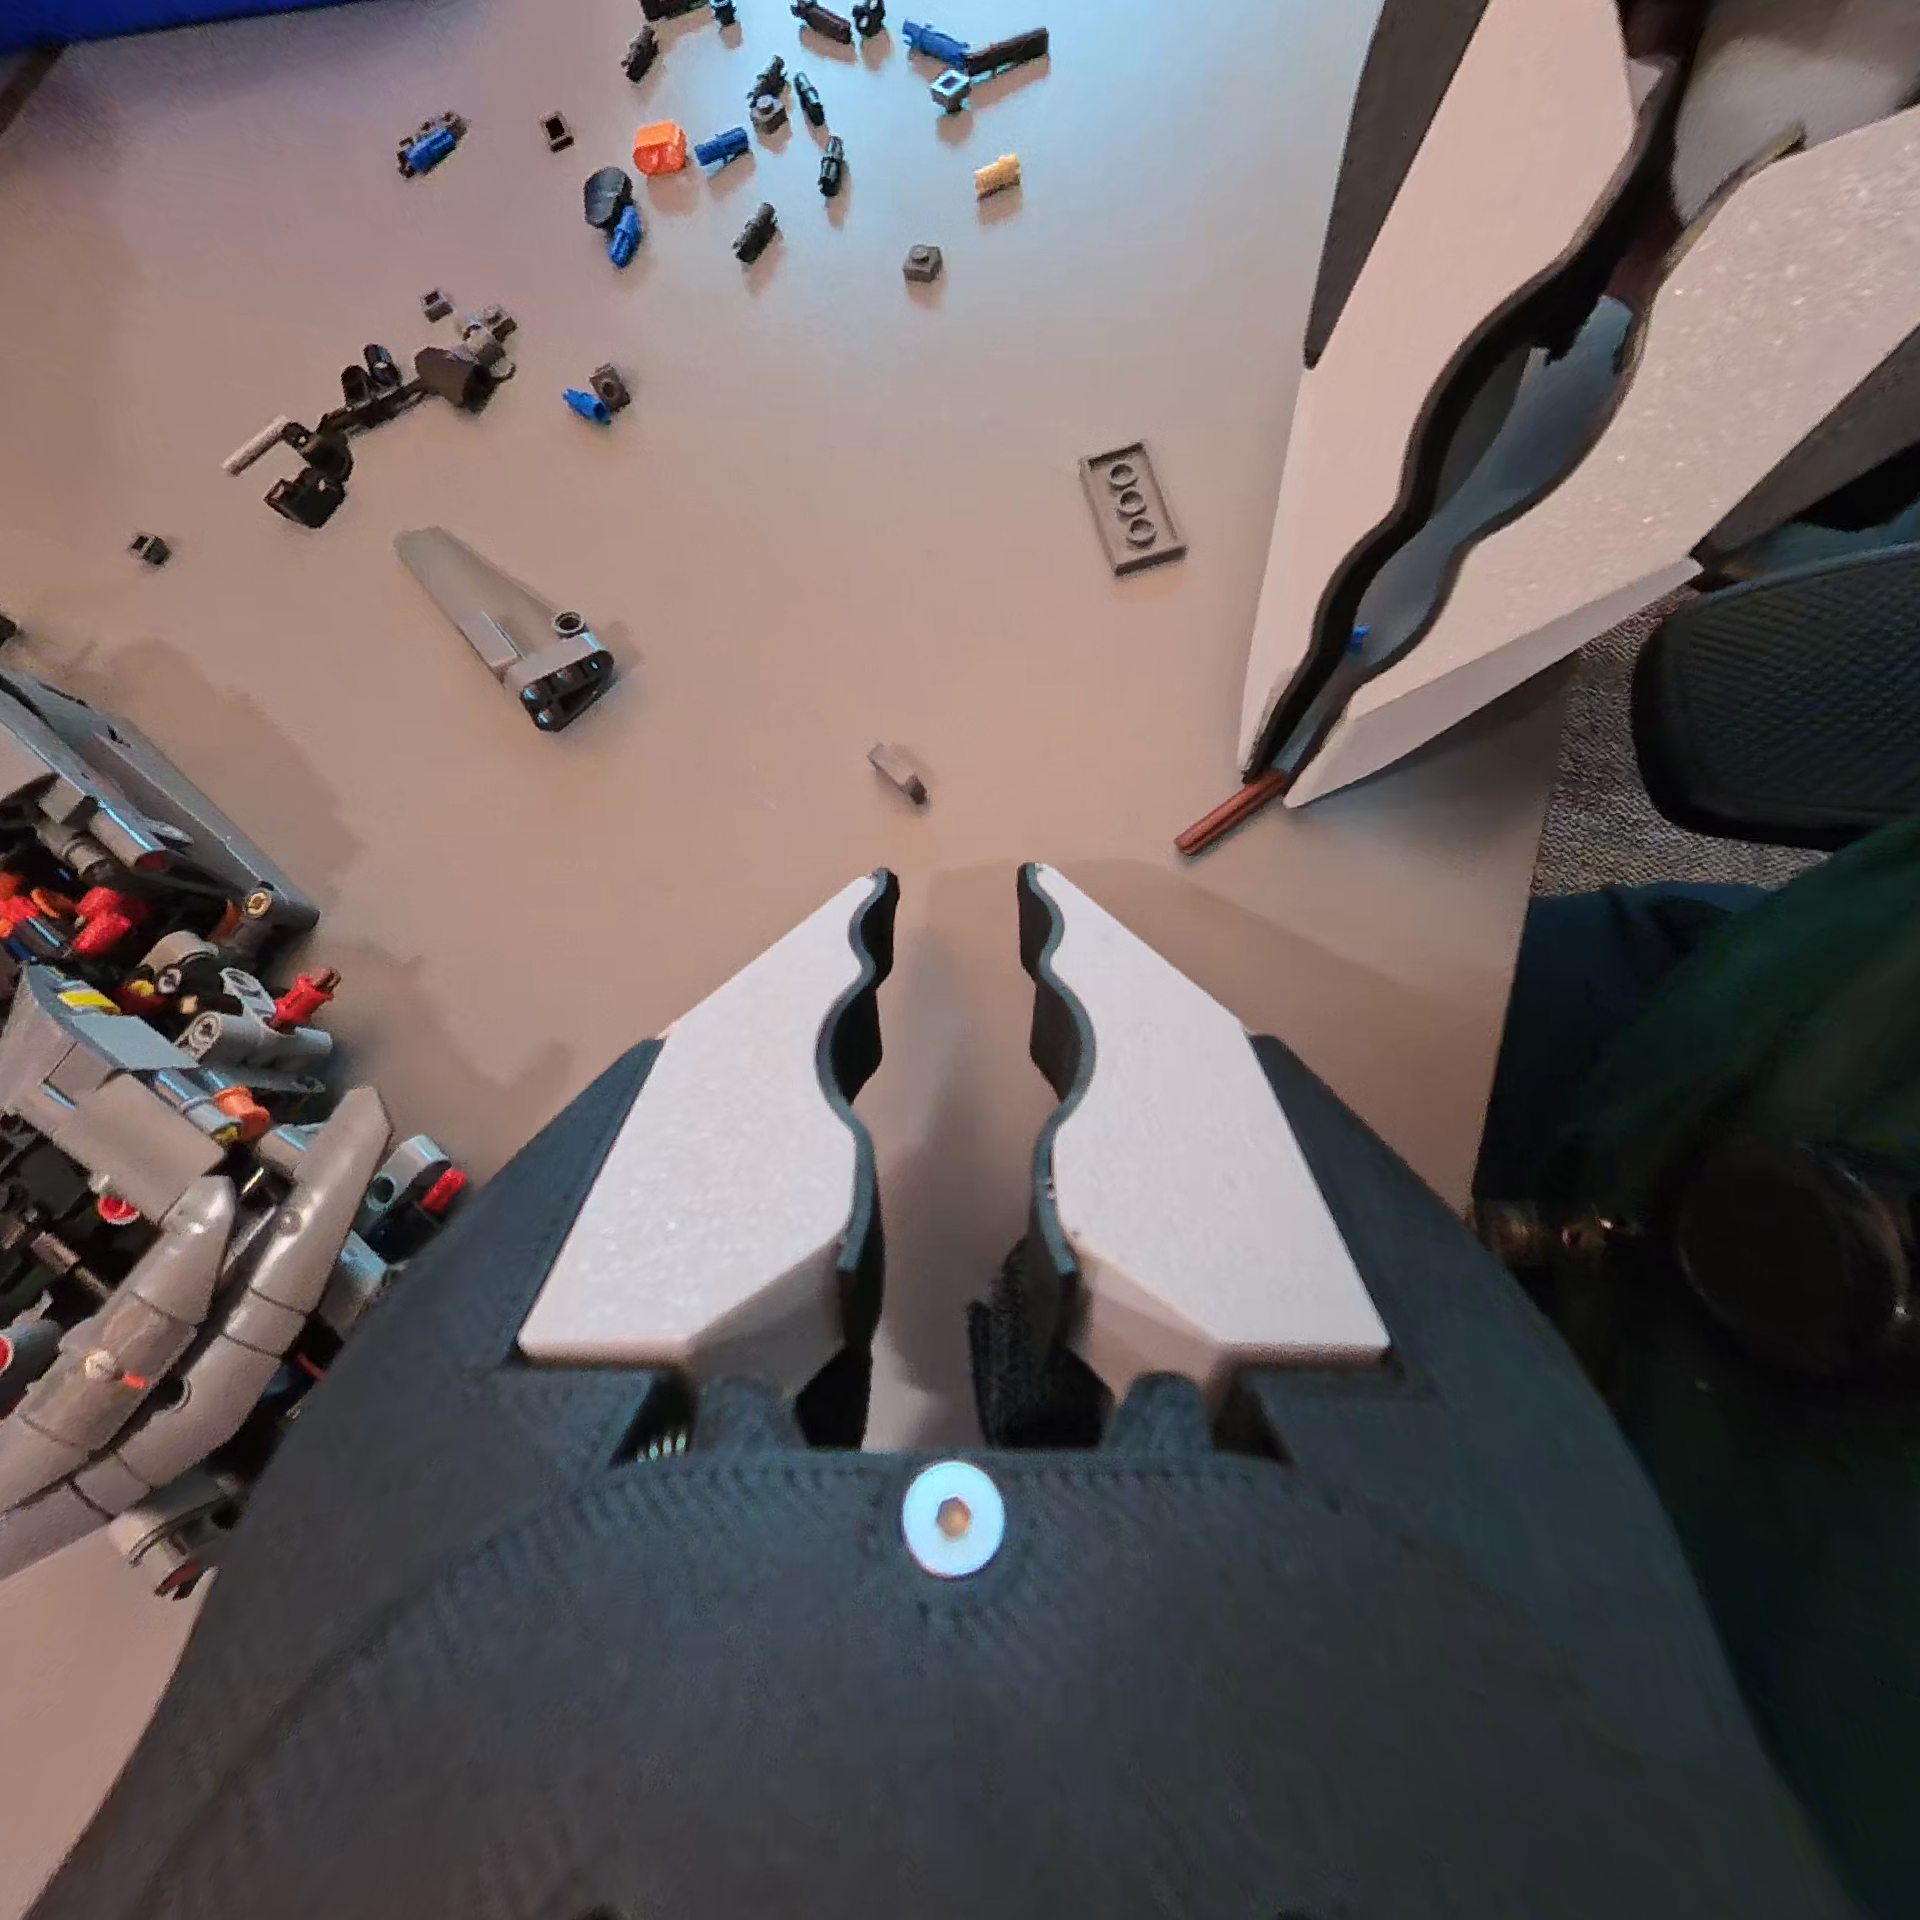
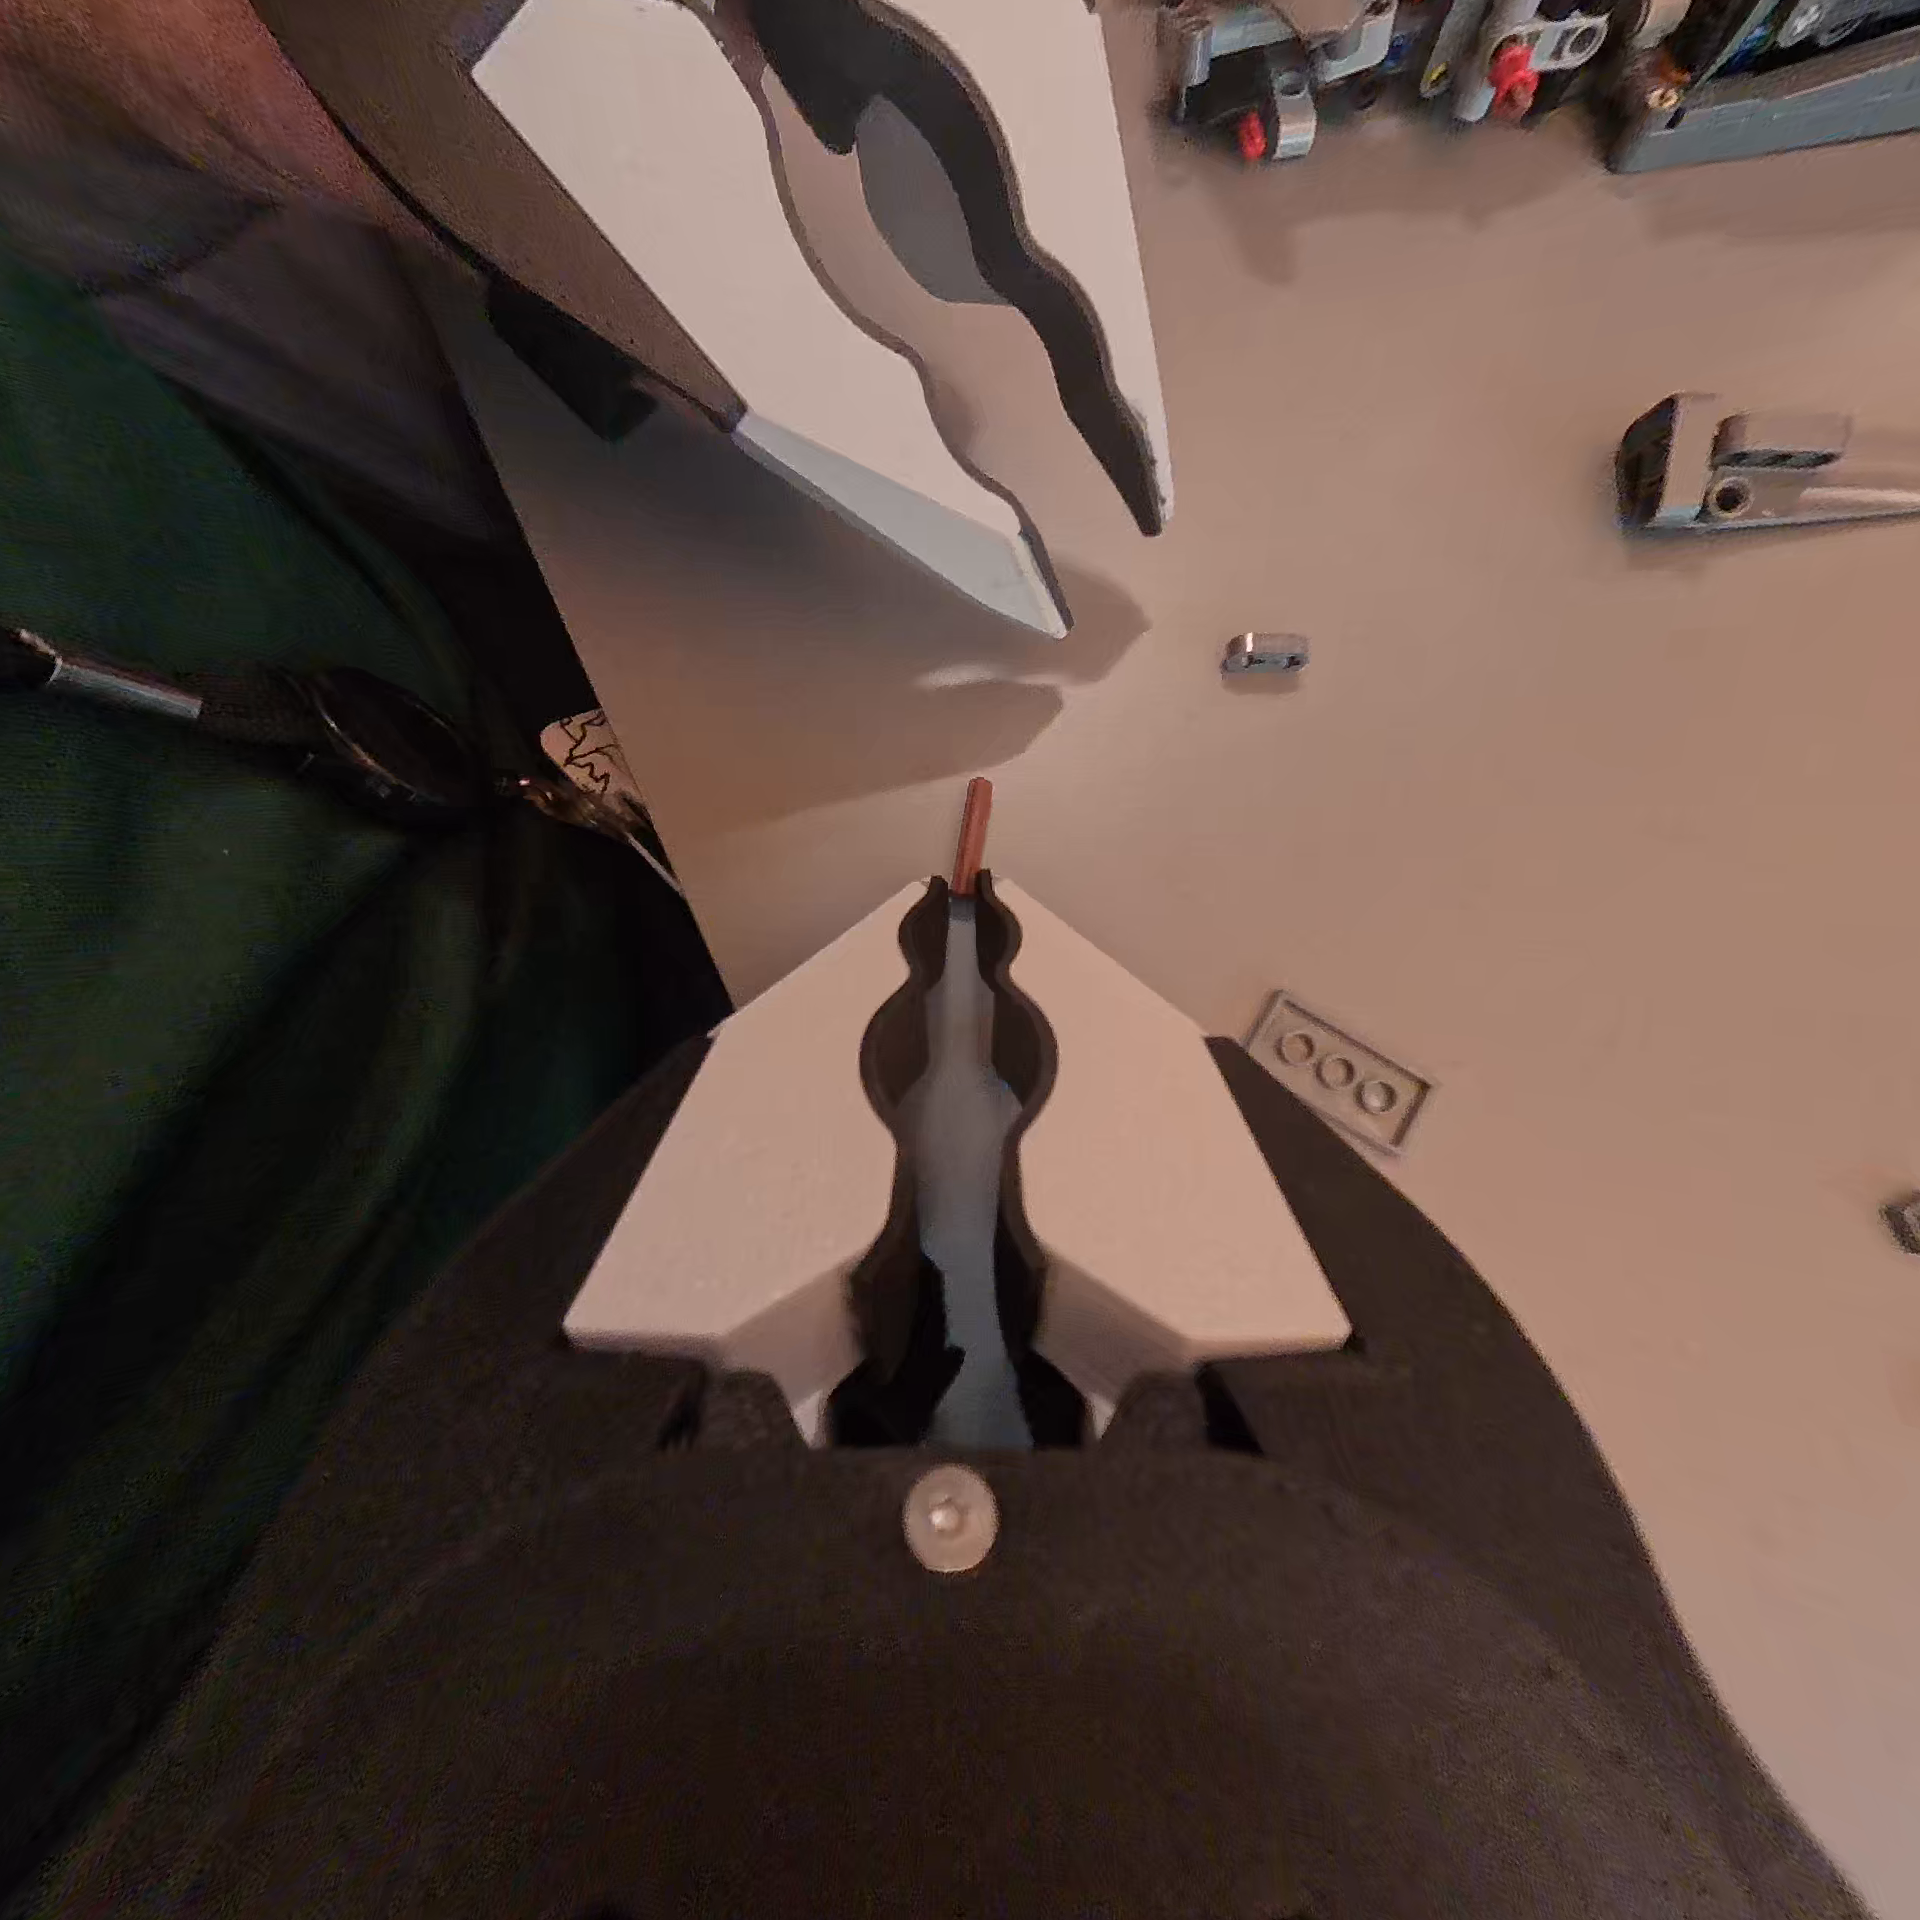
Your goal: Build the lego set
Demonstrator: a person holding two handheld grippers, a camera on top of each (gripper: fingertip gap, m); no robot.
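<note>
Jaws of the left gripper [image 1: 958, 883] are set narrowly apart and nothing is held between them; the bare table [image 1: 935, 364] is seen through the gap. Jaws of the right gripper [image 2: 961, 888] are closed on a thin reddish-brown axle [image 2: 975, 836], which projects forward beyond the fingertips.

The left gripper is pointed forward and down over the tabletop. The right gripper is angled in from the right side of the left wrist view, its tips low near the table edge, with the axle end just clear of or touching the surface; which one cannot be told. The two grippers are near each other but apart.

The partly built lego model [image 1: 135, 1091], grey with red and orange pins, is located at the left edge of the left wrist view, just beside the left gripper body. A grey wedge-shaped panel [image 1: 499, 623] lies ahead of the left gripper on its left. A grey plate with three round holes [image 1: 1132, 509] lies flat between the two grippers. A small grey piece [image 1: 899, 774] lies just ahead of the left fingertips. Small loose pieces [image 1: 727, 135], black, blue, orange and tan, are scattered at the far side of the table.
</note>
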